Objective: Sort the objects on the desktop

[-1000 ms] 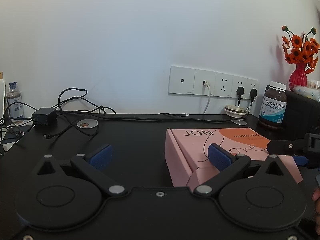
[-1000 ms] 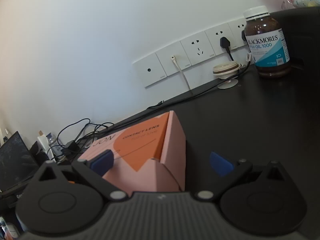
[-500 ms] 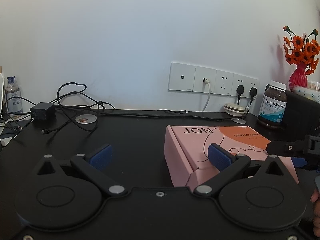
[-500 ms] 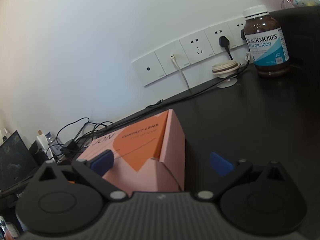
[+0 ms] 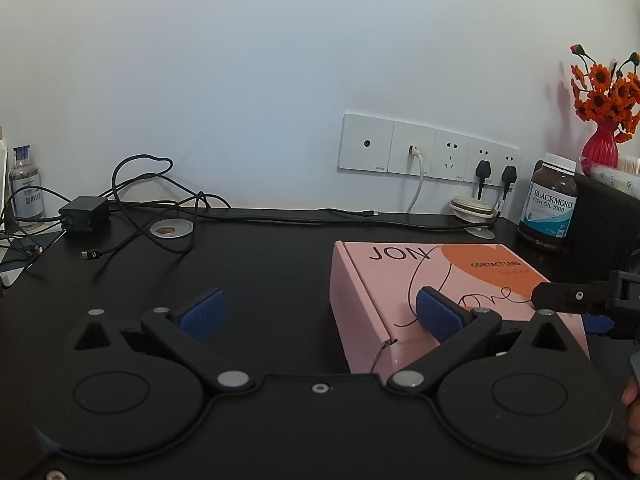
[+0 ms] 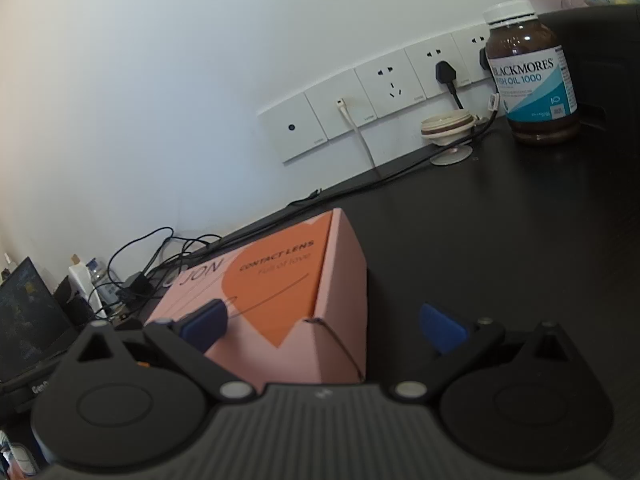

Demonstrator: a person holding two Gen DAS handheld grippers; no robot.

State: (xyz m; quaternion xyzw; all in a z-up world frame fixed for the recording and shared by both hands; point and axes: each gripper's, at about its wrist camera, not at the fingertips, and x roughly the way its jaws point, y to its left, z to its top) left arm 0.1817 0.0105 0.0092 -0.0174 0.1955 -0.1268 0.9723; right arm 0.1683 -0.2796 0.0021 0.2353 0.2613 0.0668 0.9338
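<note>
The left gripper (image 5: 318, 314) holds its blue pads wide apart; its right pad (image 5: 438, 316) sits over the near left part of the pink contact lens box (image 5: 452, 280), the left pad over bare black desk (image 5: 260, 264). The right gripper (image 6: 322, 320) is likewise spread wide, straddling the box's near right corner. Farther right stands a fish oil bottle (image 6: 530, 72), beside a black bin (image 5: 600, 220). Tangled cables (image 5: 160, 200) and a charger (image 5: 84, 214) lie far left, below the wall sockets (image 5: 428, 150).
</note>
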